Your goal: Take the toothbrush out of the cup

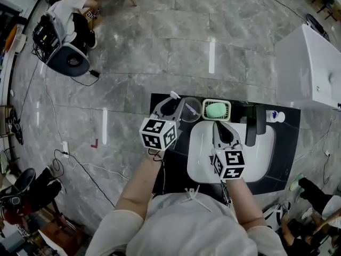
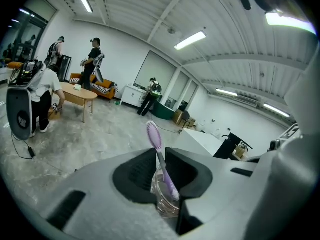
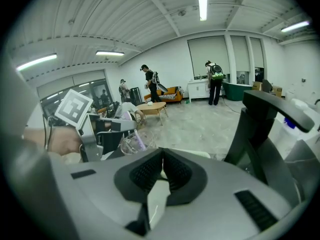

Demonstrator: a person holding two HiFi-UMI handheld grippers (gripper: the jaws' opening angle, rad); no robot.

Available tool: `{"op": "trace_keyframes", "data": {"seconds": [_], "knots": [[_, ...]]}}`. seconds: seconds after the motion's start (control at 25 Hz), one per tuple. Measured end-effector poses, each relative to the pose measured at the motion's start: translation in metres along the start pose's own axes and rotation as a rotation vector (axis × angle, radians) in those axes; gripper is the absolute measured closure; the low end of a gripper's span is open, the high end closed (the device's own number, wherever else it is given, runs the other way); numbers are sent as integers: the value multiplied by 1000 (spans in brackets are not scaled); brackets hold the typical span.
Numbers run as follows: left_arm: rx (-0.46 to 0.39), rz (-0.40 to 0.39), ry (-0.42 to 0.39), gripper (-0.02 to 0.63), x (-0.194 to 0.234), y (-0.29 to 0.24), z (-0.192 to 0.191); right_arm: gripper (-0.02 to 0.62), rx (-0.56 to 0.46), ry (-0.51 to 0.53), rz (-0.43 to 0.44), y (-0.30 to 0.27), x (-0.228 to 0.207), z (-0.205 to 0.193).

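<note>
Left claw (image 2: 160,165) pinches narrow on the purple toothbrush (image 2: 154,134), which stands in the clear cup (image 2: 166,204) on the table (image 1: 160,103). Grasp looks made; next, a straight lift clear of the rim. Right claw (image 3: 161,171) hovers closed, empty, over the sink (image 1: 201,164).

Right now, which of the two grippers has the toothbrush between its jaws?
The left gripper: its jaws pinch the purple toothbrush standing in the cup. The right gripper has shut, empty jaws.

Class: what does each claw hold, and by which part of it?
Left claw pinches the purple plastic toothbrush by its grey neck, just below the head. Right claw holds nothing.
</note>
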State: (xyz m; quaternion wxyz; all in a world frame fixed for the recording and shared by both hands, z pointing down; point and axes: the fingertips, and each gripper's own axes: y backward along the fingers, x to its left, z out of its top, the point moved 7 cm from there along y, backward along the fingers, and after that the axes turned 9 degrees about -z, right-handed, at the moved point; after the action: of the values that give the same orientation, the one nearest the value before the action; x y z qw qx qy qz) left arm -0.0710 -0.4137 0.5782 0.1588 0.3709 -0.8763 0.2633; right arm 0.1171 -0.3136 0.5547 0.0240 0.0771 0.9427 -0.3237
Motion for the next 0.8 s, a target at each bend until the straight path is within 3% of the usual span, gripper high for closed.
{"op": "trace_keyframes", "data": {"seconds": [0.28, 0.68, 0.8], "knots": [[-18, -16, 4, 561, -11, 6, 5, 569, -16, -1, 6, 13, -1, -2], [-73, -17, -78, 566, -54, 23, 20, 569, -56, 12, 28, 46, -8, 0], [-101, -1, -140, 566, -75, 36, 31, 569, -87, 24, 38, 61, -8, 7]]}}
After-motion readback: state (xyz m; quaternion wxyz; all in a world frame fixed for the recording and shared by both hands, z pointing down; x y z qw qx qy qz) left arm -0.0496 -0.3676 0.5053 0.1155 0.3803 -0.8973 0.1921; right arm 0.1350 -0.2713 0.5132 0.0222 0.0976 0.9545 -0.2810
